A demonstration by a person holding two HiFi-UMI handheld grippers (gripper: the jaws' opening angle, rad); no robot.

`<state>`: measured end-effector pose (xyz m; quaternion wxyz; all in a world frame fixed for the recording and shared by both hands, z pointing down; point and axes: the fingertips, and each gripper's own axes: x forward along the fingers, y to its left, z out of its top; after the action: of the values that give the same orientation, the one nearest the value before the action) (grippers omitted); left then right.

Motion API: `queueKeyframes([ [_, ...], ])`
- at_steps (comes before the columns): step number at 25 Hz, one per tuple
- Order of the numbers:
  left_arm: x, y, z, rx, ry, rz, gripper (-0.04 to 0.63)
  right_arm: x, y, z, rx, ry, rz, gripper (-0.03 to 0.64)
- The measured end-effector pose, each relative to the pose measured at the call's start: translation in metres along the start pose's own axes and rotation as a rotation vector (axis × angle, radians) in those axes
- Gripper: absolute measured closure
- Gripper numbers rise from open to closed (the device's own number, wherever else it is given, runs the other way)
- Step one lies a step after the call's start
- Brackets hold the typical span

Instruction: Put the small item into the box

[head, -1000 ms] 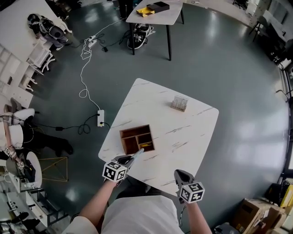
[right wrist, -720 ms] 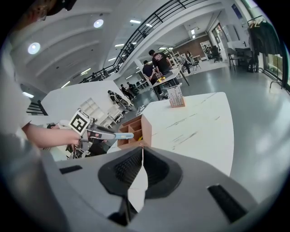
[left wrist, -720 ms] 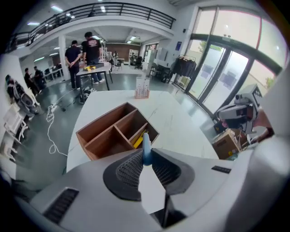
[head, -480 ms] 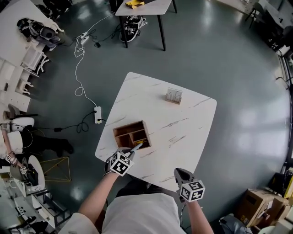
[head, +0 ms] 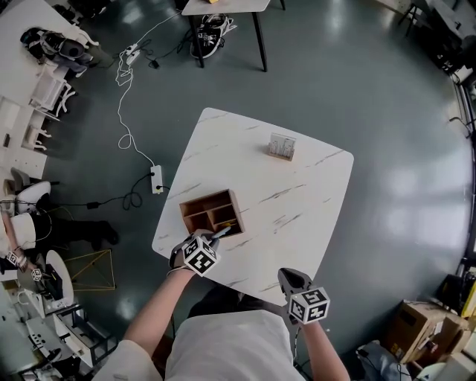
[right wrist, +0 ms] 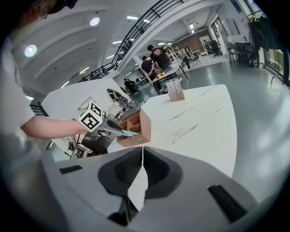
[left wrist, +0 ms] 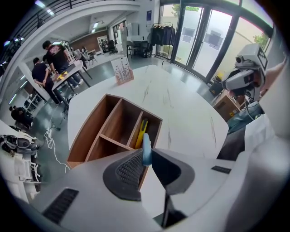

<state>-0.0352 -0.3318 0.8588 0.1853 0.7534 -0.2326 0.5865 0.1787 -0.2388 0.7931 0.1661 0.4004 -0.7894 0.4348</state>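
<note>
A brown wooden box (head: 210,213) with several compartments stands near the left front of the white marble table (head: 297,201). A yellow item (left wrist: 141,132) lies in its narrow right compartment. My left gripper (head: 216,237) is shut on a thin light-blue item (left wrist: 146,148), whose tip pokes out over the box's near right corner. The right gripper view shows the same blue item (right wrist: 129,133) reaching the box (right wrist: 134,127). My right gripper (head: 291,277) hovers at the table's front edge, jaws shut with nothing between them.
A small holder with white cards (head: 281,146) stands at the table's far side. A power strip and white cable (head: 156,178) lie on the grey floor to the left. Another table (head: 223,6) stands far back. People work at a table (left wrist: 63,74) in the background.
My left gripper has moved a little forward with the blue item, closer over the box's near corner. The right gripper has hardly moved.
</note>
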Motion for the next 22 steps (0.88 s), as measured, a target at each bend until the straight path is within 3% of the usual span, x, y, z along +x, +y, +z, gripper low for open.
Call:
queueKeyframes([
  [10,-0.002,-0.003,-0.003,-0.088,-0.058,-0.012,0.526,0.008,0.004,-0.003,-0.024,0.026,0.021,0.589],
  [22,-0.017,-0.003,-0.002,-0.133,-0.121,0.012,0.525,0.008,0.019,-0.012,-0.057,0.046,0.042,0.589],
])
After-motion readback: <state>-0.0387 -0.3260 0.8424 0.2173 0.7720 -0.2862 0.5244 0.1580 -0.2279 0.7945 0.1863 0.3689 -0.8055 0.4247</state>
